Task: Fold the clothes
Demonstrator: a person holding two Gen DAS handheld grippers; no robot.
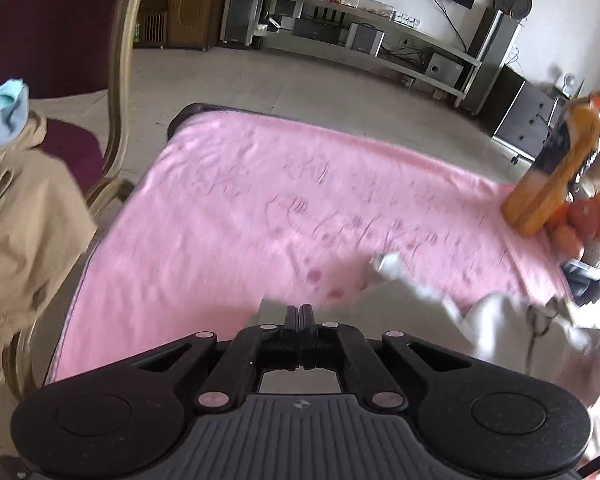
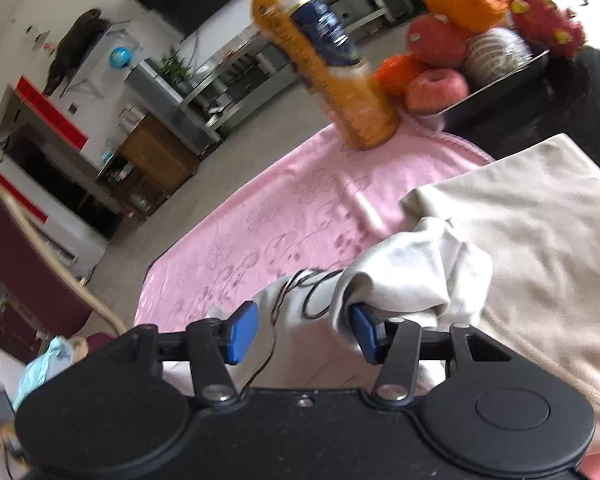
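A cream-white hooded garment (image 1: pixel 496 320) lies crumpled at the near right of the pink blanket (image 1: pixel 260 208) that covers the table. My left gripper (image 1: pixel 300 314) is shut, its dark fingertips pinched together on the garment's near edge, with cloth showing on both sides of the tips. In the right wrist view the same white garment (image 2: pixel 412 272) is bunched in front of my right gripper (image 2: pixel 303 332), which stands open. A dark drawstring (image 2: pixel 300 292) and loose cloth lie between its blue pads (image 2: pixel 242 332). A fold drapes over the right pad. A beige garment (image 2: pixel 540 240) lies flat to the right.
An orange juice bottle (image 2: pixel 324 68) stands on the blanket's far edge beside a metal tray (image 2: pixel 500 80) piled with fruit. A wood-framed maroon chair (image 1: pixel 116 80) at the left holds beige clothes (image 1: pixel 24 220) and light blue clothes (image 1: pixel 0 112). Beyond the table are the floor and shelving.
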